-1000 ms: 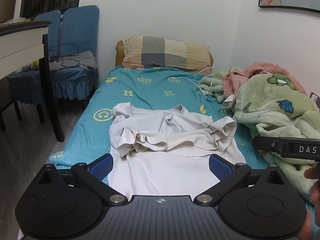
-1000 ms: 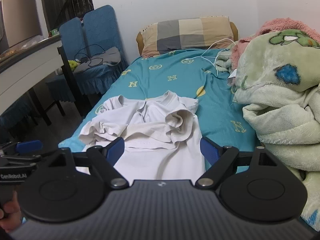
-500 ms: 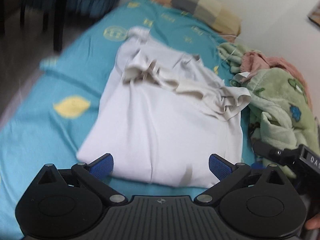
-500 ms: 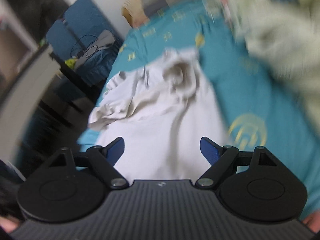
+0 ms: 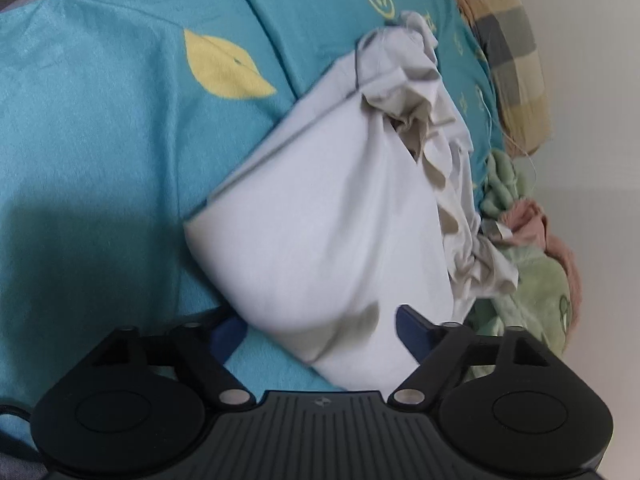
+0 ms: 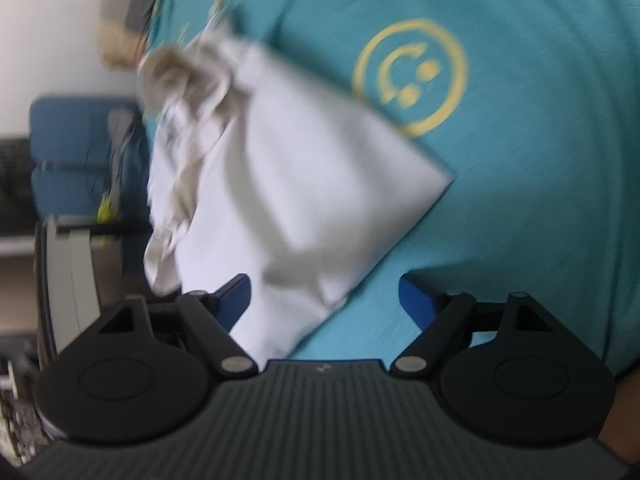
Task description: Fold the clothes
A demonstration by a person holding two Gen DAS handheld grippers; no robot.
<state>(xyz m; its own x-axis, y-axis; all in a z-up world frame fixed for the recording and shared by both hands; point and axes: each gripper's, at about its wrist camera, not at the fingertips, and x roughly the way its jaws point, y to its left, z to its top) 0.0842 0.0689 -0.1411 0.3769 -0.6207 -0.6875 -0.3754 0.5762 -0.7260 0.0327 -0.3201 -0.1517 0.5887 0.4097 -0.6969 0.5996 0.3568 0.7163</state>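
Both grippers have swung down from their level look along the bed a second ago and now tilt close over the near end of the pale grey cotton T-shirt [image 5: 320, 216], each rolled to its own side. That shirt lies on the teal bedsheet printed with yellow smileys and leaves [image 5: 100, 140], its hem end smooth and flat, its far end by the collar and sleeves bunched in a crumpled heap. Next to it sits the rumpled green fleece blanket [image 5: 536, 300], with the checked pillow [image 5: 516, 48] beyond.

Looking along the left gripper [image 5: 320, 332], its blue-padded fingers are spread wide either side of one hem corner, nothing pinched between them. On the right gripper [image 6: 324, 300] the fingers stand just as wide over the other corner, though that view is smeared with motion.

My guess is the step in hand is taking hold of the hem. Each gripper would need to drop onto its corner and pinch both layers cleanly, without catching the sheet underneath, before any lift toward the collar.
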